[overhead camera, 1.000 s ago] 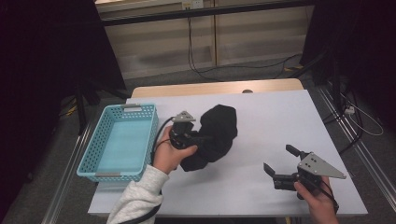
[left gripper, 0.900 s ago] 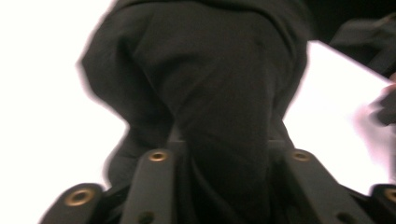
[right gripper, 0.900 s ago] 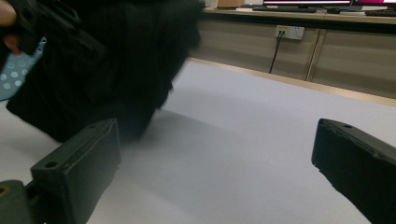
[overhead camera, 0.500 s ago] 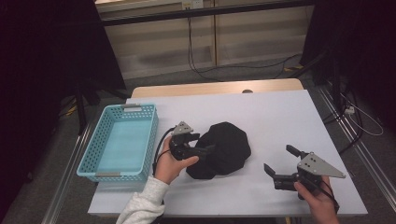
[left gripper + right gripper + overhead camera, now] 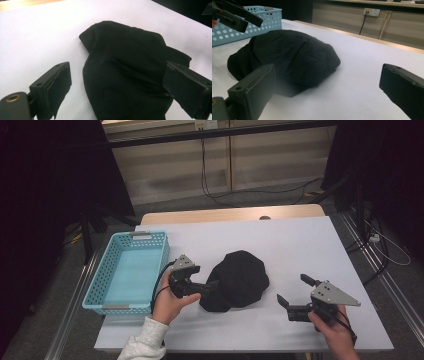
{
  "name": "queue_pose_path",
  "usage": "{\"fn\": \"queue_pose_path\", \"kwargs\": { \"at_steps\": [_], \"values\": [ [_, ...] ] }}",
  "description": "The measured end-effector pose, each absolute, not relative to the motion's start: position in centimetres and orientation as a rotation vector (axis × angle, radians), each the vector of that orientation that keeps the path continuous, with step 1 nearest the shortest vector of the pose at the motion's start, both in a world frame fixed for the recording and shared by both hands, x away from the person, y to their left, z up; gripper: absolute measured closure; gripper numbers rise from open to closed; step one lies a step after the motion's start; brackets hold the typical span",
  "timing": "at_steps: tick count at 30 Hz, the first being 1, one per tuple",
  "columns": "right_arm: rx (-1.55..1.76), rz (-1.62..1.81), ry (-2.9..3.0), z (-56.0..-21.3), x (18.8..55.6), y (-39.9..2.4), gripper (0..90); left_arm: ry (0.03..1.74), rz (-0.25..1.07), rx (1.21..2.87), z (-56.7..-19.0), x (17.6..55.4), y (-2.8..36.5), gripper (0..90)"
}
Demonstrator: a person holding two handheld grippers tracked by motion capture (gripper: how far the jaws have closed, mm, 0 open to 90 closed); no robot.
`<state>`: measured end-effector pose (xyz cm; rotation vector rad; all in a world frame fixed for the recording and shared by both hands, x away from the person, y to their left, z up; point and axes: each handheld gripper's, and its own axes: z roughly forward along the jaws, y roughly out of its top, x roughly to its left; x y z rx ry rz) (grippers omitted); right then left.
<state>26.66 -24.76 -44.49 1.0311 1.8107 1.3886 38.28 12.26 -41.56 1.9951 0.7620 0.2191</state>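
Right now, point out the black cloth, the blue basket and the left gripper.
black cloth point(image 5: 239, 279), high view, on the top of the crumpled heap.
blue basket point(image 5: 161, 256), high view, on its perforated right wall.
left gripper point(image 5: 117, 86), left gripper view, midway between its open jaw tips, over the cloth.

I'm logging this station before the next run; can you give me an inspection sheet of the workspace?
Surface: white table, bare apart from the items below.
Job's things: black cloth lying crumpled mid-table; blue basket at the left edge, nothing in it.
Clutter: nothing seen.
Grippers: left gripper has just been opening, jaws astride the cloth, pads off it; right gripper open, apart from the cloth.
Cables: one trails from the left gripper; others on the floor behind.
Surroundings: dark, wall socket.
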Motion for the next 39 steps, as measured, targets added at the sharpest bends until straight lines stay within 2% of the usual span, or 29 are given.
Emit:
{"fn": "queue_pose_path", "kwargs": {
  "at_steps": [16, 28, 29, 30, 34, 35, 39],
  "values": [
    [0.990, 1.394, 1.955, -44.1, 29.1, -21.1, 2.4, 0.794, 0.227, 1.993, -41.9, 37.2, 13.7, 7.9],
    [0.869, 1.348, 2.223, -45.2, 30.5, -16.4, 23.0, 0.801, 0.237, 2.015, -42.8, 36.8, 13.2, 8.7],
    [0.858, 1.333, 2.235, -45.3, 30.6, -16.0, 25.8, 0.797, 0.244, 2.017, -42.9, 36.8, 13.2, 8.7],
    [0.859, 1.325, 2.250, -45.4, 30.7, -15.7, 33.2, 0.803, 0.243, 2.016, -43.0, 36.8, 13.3, 8.9],
    [0.860, 1.261, 2.283, -45.8, 31.8, -15.3, 75.7, 0.803, 0.241, 2.016, -43.0, 36.7, 13.3, 9.2],
    [0.874, 1.283, 2.297, -45.9, 32.2, -15.5, 83.3, 0.801, 0.240, 2.014, -43.0, 36.6, 13.3, 9.5],
    [0.948, 1.342, 2.203, -44.9, 33.0, -16.7, 86.8, 0.791, 0.242, 2.015, -43.1, 36.5, 13.1, 9.9]
  ]
}}
